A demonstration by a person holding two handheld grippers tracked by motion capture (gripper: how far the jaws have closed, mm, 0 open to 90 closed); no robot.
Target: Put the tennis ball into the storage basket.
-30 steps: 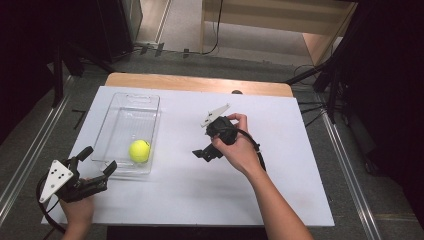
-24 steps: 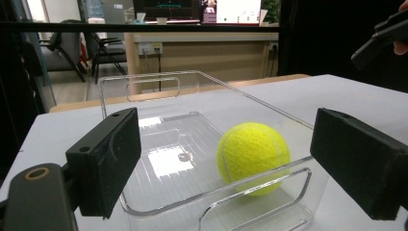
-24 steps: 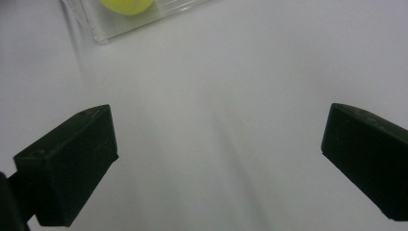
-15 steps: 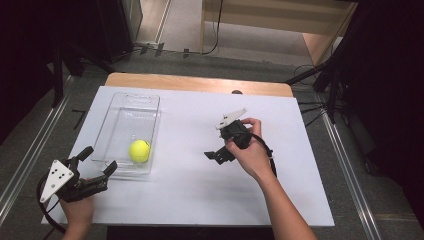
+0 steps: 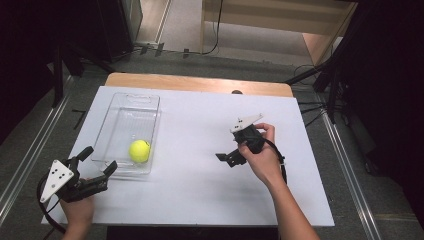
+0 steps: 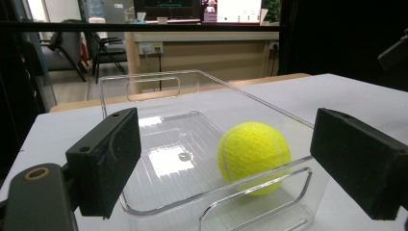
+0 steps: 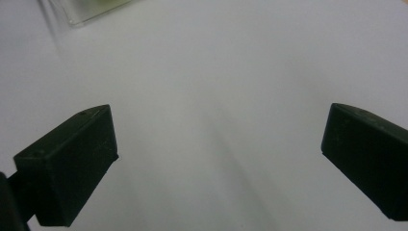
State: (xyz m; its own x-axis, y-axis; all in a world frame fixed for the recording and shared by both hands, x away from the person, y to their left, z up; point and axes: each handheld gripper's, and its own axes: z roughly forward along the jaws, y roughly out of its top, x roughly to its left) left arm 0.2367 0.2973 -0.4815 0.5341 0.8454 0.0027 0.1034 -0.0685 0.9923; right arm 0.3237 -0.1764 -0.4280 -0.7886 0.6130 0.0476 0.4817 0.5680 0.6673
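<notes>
A yellow tennis ball (image 5: 139, 150) lies in the near end of a clear plastic bin (image 5: 116, 125) on the left of the white table (image 5: 200, 200). My left gripper (image 5: 99, 160) is open at the table's front left corner, just short of the bin's near wall. In the left gripper view the ball (image 6: 254, 156) sits behind that wall, between the lines of the open left gripper (image 6: 231, 154). My right gripper (image 5: 227, 158) is open over bare table right of centre, tilted down. In the right gripper view the right gripper (image 7: 219, 161) holds nothing.
A wooden strip (image 5: 200, 84) runs along the table's far edge. The bin's corner (image 7: 91, 12) shows at the top left of the right gripper view. Dark stands and cables (image 5: 320, 75) surround the table on the floor.
My right gripper has moved to the right and a little nearer the person, away from the bin. The left gripper, the ball and the bin have stayed put.
</notes>
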